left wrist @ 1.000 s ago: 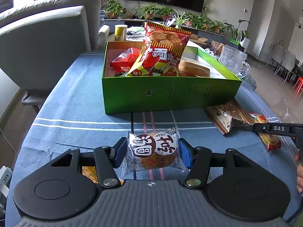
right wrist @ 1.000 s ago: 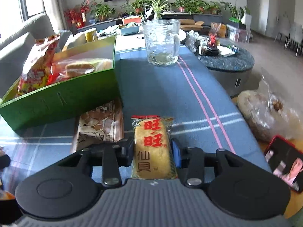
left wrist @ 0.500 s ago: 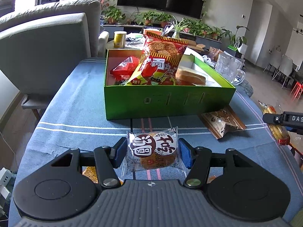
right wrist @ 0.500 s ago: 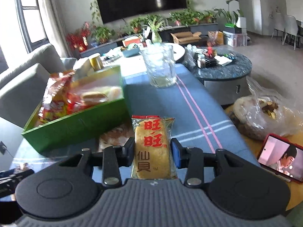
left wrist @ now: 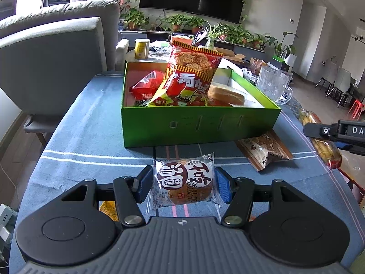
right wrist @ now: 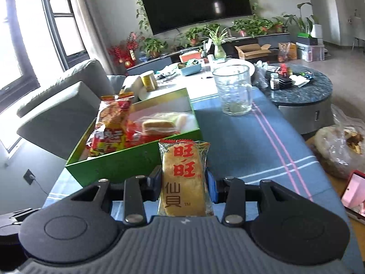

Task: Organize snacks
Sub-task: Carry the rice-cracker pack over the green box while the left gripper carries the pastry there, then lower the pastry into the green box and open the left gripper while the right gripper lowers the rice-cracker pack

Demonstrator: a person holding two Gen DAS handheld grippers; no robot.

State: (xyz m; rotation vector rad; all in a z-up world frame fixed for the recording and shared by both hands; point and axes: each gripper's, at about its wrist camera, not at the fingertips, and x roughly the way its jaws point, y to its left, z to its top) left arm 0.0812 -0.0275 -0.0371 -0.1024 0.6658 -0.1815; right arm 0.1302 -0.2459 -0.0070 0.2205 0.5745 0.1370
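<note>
My left gripper (left wrist: 183, 182) is shut on a round cake in a clear wrapper (left wrist: 186, 180), held above the blue tablecloth short of the green box (left wrist: 200, 123). The box holds a red chip bag (left wrist: 187, 77), a small red packet (left wrist: 146, 86) and a wrapped bread (left wrist: 225, 94). My right gripper (right wrist: 183, 182) is shut on a yellow rice cracker pack (right wrist: 182, 178), lifted above the table near the green box's (right wrist: 127, 164) right corner. The right gripper (left wrist: 337, 134) with its pack also shows at the right edge of the left wrist view.
A brown snack packet (left wrist: 264, 150) lies on the cloth right of the box. A glass pitcher (right wrist: 235, 91) stands behind the box. A grey armchair (left wrist: 52, 64) is at the left. A plastic bag (right wrist: 337, 148) and a phone (right wrist: 353, 194) lie at the right.
My right gripper has lifted the rice cracker pack off the table and risen well above it. My left gripper has risen a little with the round cake.
</note>
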